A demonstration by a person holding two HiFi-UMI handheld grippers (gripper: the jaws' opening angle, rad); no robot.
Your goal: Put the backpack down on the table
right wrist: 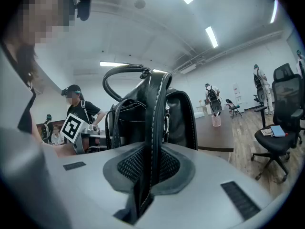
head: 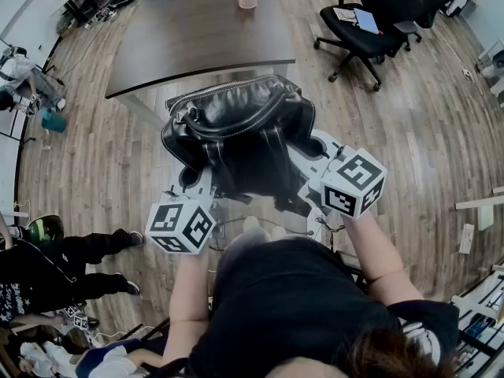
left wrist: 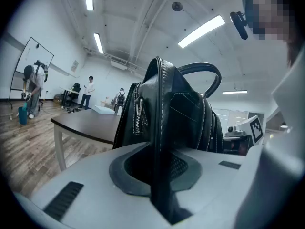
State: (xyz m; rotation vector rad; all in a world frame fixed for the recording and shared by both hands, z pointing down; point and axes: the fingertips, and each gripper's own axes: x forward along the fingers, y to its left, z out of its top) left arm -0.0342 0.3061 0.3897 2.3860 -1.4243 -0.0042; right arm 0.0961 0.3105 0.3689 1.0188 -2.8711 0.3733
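I hold the backpack [head: 236, 128] up in the air, just short of the near edge of the table [head: 197, 38]. My left gripper [left wrist: 157, 171] is clamped on one stitched edge of it and my right gripper [right wrist: 147, 168] on another. Both grips are thin pinches on slick leather, so I judge the weight could drag an edge out (one side going first would swing the bag). Set down too early, it could catch the table's edge and tip to the floor.
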